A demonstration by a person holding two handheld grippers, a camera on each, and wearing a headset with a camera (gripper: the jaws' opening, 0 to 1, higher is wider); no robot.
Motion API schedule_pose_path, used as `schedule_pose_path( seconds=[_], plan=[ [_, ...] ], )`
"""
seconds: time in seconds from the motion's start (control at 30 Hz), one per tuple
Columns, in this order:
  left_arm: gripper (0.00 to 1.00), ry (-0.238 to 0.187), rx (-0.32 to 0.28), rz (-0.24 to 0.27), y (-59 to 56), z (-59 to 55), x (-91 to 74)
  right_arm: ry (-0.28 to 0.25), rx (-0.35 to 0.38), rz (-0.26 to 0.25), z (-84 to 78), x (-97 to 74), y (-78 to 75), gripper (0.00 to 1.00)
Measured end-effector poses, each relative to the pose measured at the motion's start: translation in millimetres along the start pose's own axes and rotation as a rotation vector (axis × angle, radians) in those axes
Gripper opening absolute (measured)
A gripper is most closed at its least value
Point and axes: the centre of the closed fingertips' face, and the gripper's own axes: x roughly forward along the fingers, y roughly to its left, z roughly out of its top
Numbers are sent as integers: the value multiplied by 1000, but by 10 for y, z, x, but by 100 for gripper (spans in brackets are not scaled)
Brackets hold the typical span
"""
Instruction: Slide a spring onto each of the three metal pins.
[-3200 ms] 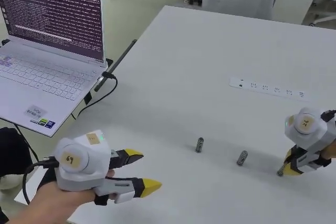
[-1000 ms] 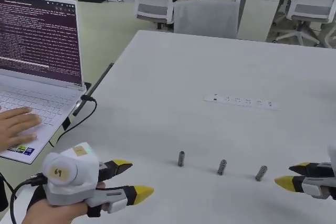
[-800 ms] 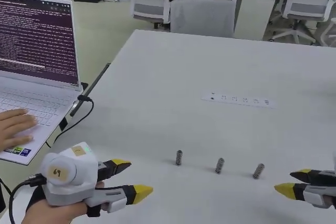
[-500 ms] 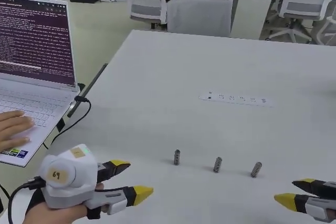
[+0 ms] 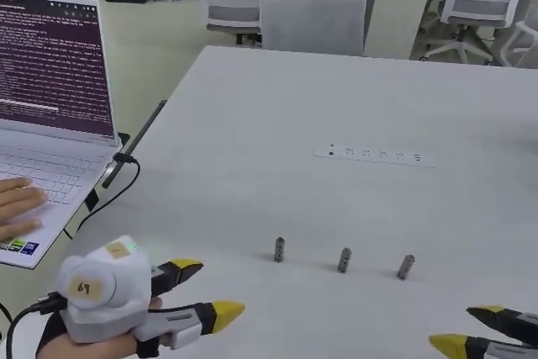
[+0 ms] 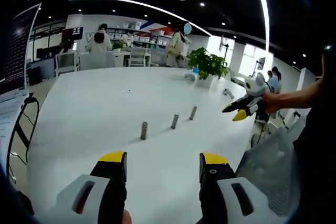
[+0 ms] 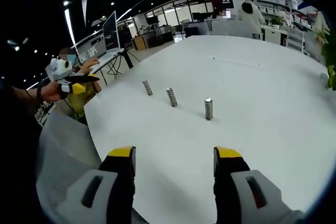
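Apparently the fitting itself is finished, judging by how things lie. Three springs stand upright in a straight row on the white table (image 5: 277, 98): the left spring (image 5: 279, 250), the middle spring (image 5: 344, 261) and the right spring (image 5: 405, 267). Each is apart from its neighbour, and none lies loose on the surface. The pins cannot be told apart from the coils around them, though in the right gripper view the right spring seems to end in a small plain tip, which would fit a pin poking through. The left gripper (image 5: 210, 289) hovers at the near left of the table, its yellow-tipped jaws spread and holding nothing. The left gripper view shows the gap between them bare, with the row of springs ahead. The right gripper (image 5: 464, 328) sits at the near right edge, jaws likewise apart and empty, a little nearer than the right spring and not touching it. Farther off lies a white power strip (image 5: 374, 155), and at the left an open laptop (image 5: 50, 98) with a hand (image 5: 17, 208) resting on it. The step in hand reads as a final check. The next move calls for little: a look that each spring is seated fully down and stands straight, with both grippers held clear so that no coil gets knocked.
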Motion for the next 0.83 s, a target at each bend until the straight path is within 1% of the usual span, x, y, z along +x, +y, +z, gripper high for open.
schedule_pose_path(
  seconds=[0.2, 0.23, 0.37, 0.83],
  plan=[
    [52, 5, 3, -1, -17, -30, -3, 2, 9, 2, -53, -15, 9, 59],
    [52, 8, 4, -2, -17, -38, -5, 5, 10, 10, -71, -17, 16, 60],
    [52, 9, 5, -2, -16, -43, -9, 4, 14, 9, -112, -19, -19, 60],
    [52, 12, 14, -9, -31, -17, -3, 9, 14, 13, -131, -14, -40, 61]
  ],
)
